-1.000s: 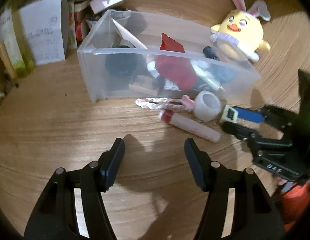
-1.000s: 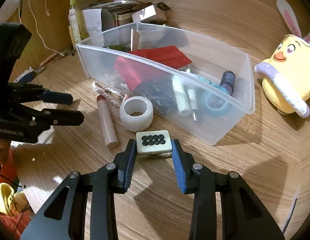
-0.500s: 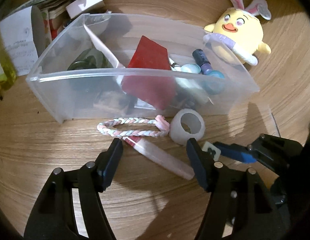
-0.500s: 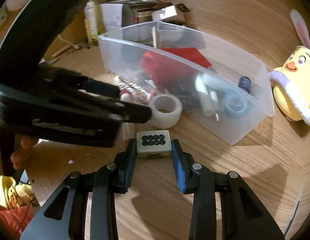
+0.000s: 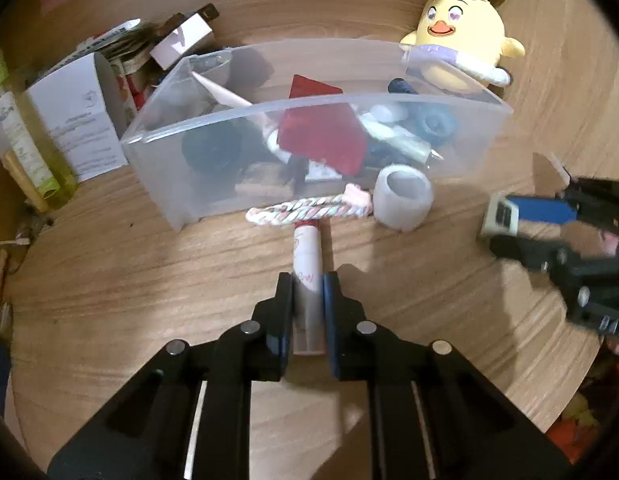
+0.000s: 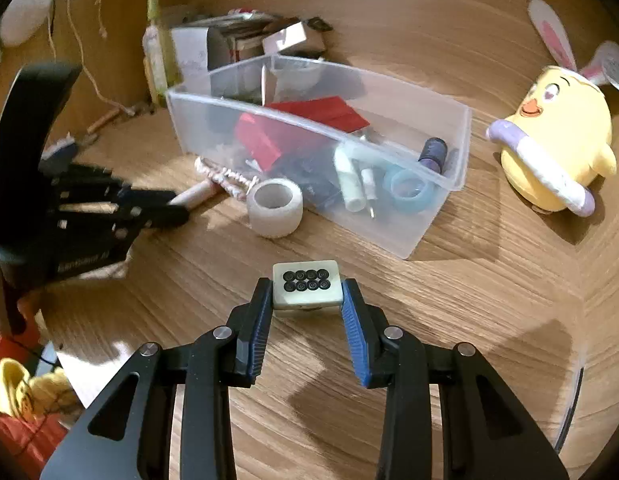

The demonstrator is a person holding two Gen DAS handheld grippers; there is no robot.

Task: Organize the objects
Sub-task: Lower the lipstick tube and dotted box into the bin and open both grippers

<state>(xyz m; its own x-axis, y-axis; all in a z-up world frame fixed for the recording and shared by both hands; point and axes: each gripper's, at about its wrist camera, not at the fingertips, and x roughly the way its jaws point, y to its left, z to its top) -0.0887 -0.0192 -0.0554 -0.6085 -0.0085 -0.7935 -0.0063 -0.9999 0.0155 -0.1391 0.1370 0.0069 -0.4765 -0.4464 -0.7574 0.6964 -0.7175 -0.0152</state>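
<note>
My left gripper (image 5: 307, 282) is shut on a pale pink tube (image 5: 306, 256) with a red cap that lies on the wooden table, pointing toward the clear plastic bin (image 5: 229, 184). My right gripper (image 6: 307, 290) is shut on a cream mahjong tile (image 6: 307, 284) with black circles, held just above the table in front of the bin (image 6: 429, 216). The right gripper (image 5: 509, 232) with the tile (image 5: 501, 216) shows at the right of the left wrist view. The left gripper (image 6: 177, 206) shows at the left of the right wrist view.
A braided pastel rope (image 5: 305, 208) and a white tape roll (image 5: 403, 198) lie against the bin's front. The bin holds a red box (image 6: 305, 124), tubes and a blue ring (image 6: 409, 192). A yellow chick plush (image 6: 557, 148) sits right. Boxes and a bottle (image 5: 25, 148) stand behind left.
My left gripper moved forward and closed on the pink tube. My right gripper, still holding the tile, drew back to the right, away from the tape roll.
</note>
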